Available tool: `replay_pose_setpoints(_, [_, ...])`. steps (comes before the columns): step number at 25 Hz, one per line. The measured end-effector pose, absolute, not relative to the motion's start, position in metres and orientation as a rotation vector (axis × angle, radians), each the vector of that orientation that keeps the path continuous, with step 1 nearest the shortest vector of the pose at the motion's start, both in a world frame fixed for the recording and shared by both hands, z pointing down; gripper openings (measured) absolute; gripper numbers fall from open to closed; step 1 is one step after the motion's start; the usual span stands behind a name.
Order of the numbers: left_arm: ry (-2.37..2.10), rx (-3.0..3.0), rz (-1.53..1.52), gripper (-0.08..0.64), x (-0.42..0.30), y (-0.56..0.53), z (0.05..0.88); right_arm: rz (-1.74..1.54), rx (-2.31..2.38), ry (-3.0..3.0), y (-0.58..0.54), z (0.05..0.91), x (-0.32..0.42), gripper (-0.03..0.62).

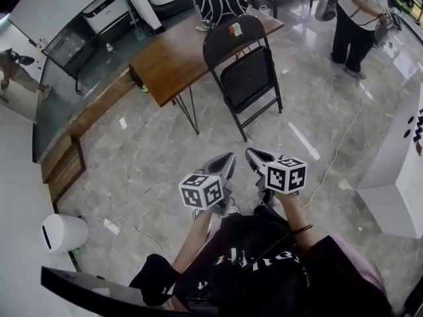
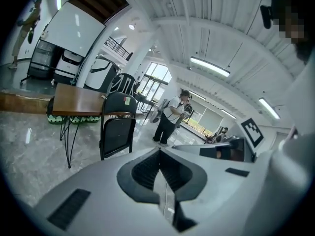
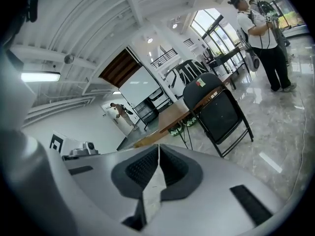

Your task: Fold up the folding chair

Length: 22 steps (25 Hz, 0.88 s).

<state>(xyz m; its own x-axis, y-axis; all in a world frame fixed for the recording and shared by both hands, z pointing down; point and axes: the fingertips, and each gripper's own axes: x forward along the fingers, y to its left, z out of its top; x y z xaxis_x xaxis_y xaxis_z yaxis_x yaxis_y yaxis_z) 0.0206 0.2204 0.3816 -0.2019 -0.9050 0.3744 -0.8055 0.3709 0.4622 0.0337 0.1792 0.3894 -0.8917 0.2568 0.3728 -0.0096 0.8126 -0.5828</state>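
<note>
A black folding chair [image 1: 241, 71] stands on the marble floor against the wooden table [image 1: 175, 58]. Its seat panel is tipped up nearly flat against the frame, and a small coloured sticker sits on the backrest. The same chair [image 2: 117, 124] is at left centre in the left gripper view, and the chair [image 3: 219, 112] is at right centre in the right gripper view. My left gripper [image 1: 228, 158] and right gripper [image 1: 251, 154] are held side by side in mid-air, well short of the chair, both pointing toward it. Both are shut with nothing between their jaws.
A person [image 1: 357, 18] stands at the far right, beyond the chair. A white cabinet [image 1: 400, 177] lines the right side. A low wooden bench [image 1: 66, 160] and a white round device [image 1: 63, 232] with a cable sit at the left. Open floor lies between me and the chair.
</note>
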Motion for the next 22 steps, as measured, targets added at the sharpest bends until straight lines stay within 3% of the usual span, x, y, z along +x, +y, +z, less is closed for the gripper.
replay_pose_setpoints(22, [-1.992,1.531,-0.222,0.003,0.027,0.311,0.389,0.804,-0.130,-2.559,0.278,0.398,0.040,0.020])
